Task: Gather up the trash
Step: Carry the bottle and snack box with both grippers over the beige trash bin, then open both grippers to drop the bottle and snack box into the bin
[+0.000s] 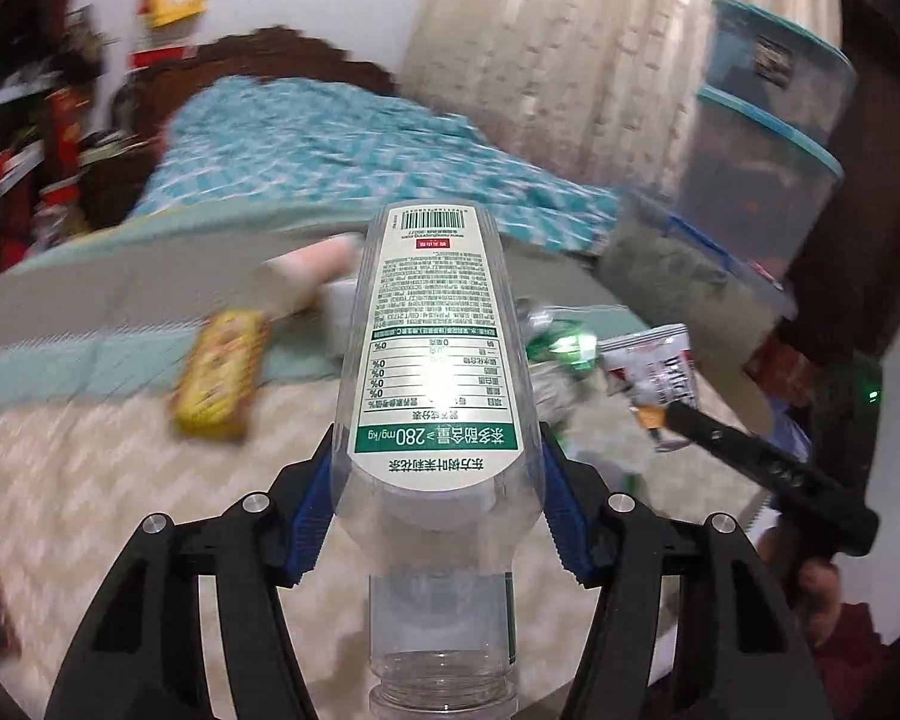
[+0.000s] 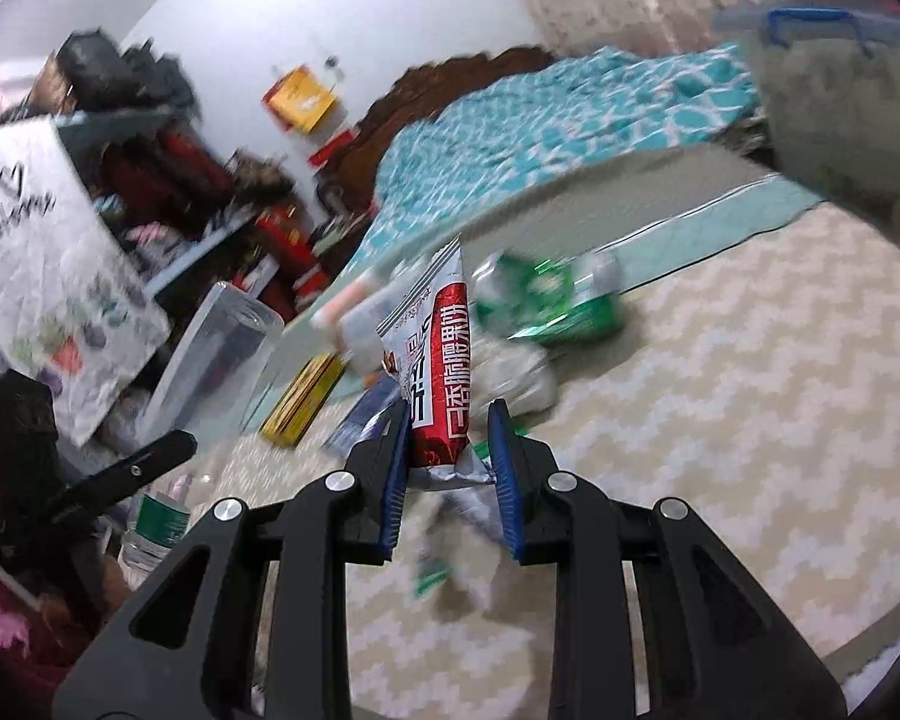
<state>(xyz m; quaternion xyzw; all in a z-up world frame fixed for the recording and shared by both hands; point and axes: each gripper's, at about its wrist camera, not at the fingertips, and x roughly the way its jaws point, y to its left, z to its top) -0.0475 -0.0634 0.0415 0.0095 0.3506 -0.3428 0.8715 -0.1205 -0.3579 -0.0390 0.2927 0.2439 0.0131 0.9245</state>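
bottle [image 1: 435, 360] clamped neck-down in left claw [image 1: 435, 516] above the zigzag-patterned bed [image 1: 90, 516], wrapper [image 2: 441, 396] pinched in right claw [image 2: 450, 468], more trash [image 2: 546, 300] on the bed

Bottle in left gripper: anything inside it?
The clear bottle, clamped in the left gripper, looks empty: its neck and shoulder are see-through with no liquid. The white label hides the middle of the body, so contents there can't be confirmed.

bottle [image 1: 435, 360]: between left gripper [image 1: 435, 468] jaws, above table [image 1: 90, 510]
wrapper [image 2: 441, 396]: in right gripper [image 2: 450, 456]
box [image 1: 219, 375]: on table, left of bottle
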